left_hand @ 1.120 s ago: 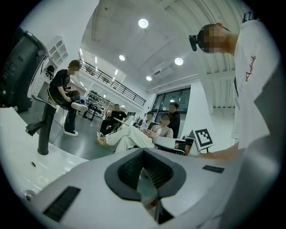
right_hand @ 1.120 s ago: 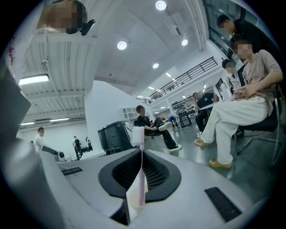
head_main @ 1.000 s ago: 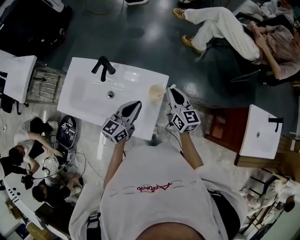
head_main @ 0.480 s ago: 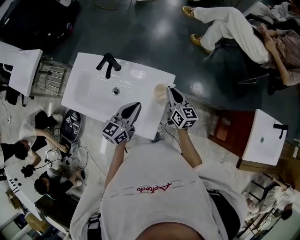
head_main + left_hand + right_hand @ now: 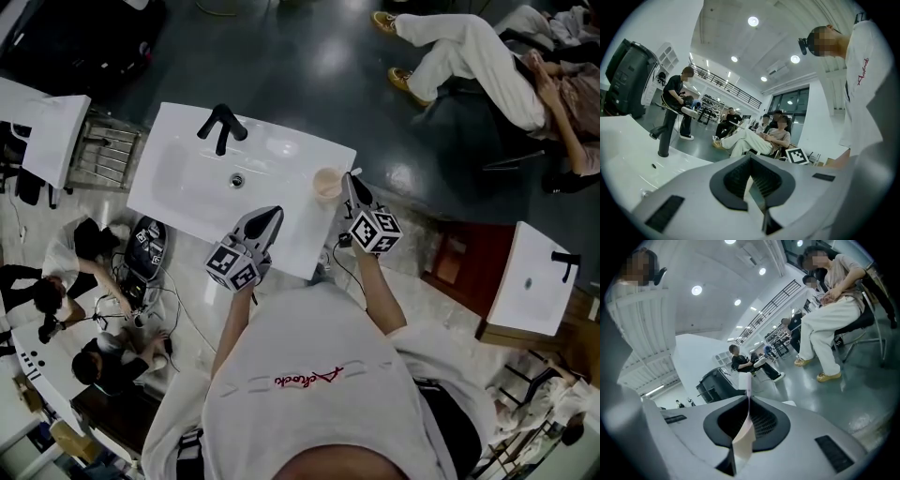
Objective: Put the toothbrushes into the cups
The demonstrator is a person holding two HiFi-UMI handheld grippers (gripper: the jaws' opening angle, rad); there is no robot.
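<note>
Beside the cup at 3 o'clock on the sink, right tongs clamp a toothbrush, best lowered upright inside; left tongs pinch another pale handle.

The worktop lies under the left gripper. Ahead of its fingers sits the drain, and beyond that the tap at the far edge. The cup stands at the worktop's right end, just left of the right gripper. The toothbrush sits between that gripper's fingers, its end poking out ahead of them.
</note>
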